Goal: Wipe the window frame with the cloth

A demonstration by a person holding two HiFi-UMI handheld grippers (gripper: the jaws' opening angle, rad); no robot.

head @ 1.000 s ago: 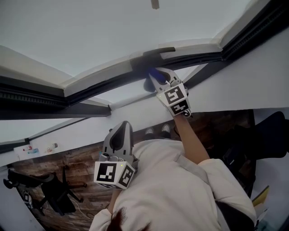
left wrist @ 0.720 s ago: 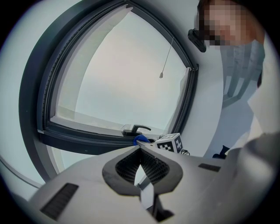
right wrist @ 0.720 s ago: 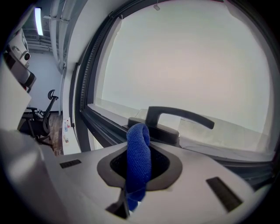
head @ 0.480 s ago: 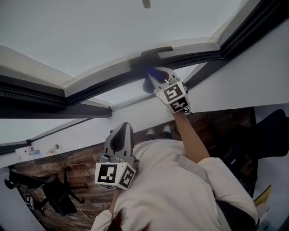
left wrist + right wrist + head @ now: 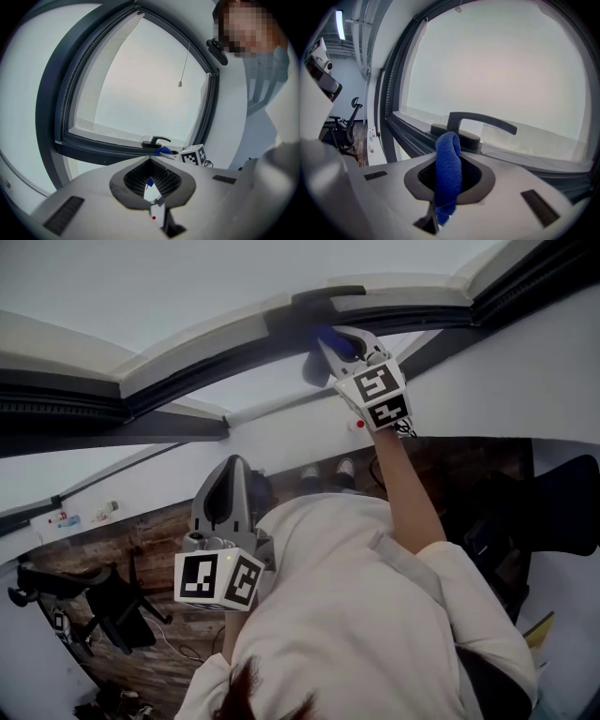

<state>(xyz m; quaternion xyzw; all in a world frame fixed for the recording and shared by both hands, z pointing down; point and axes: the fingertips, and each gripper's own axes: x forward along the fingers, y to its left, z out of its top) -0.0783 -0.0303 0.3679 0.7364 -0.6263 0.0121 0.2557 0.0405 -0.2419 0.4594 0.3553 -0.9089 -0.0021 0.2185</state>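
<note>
The dark window frame [image 5: 202, 367] runs across the top of the head view, with a dark handle [image 5: 314, 298] on it. My right gripper [image 5: 339, 345] is raised to the frame just below the handle and is shut on a blue cloth [image 5: 330, 337]. In the right gripper view the cloth [image 5: 448, 168] stands folded between the jaws, right in front of the handle [image 5: 480, 123]. My left gripper [image 5: 232, 476] hangs lower, near the person's chest, away from the frame. Its jaws are together and hold nothing. The left gripper view shows the frame [image 5: 108, 151] and the cloth [image 5: 163, 151] from afar.
A white wall [image 5: 487, 399] lies below the frame, with a small red spot [image 5: 356, 425] on it. The floor is brown wood [image 5: 141, 559]. A black office chair [image 5: 103, 610] stands at the left and dark furniture [image 5: 553, 512] at the right.
The right gripper and cloth have risen a little in the view, staying next to the handle. The left gripper has shifted slightly left and down.
</note>
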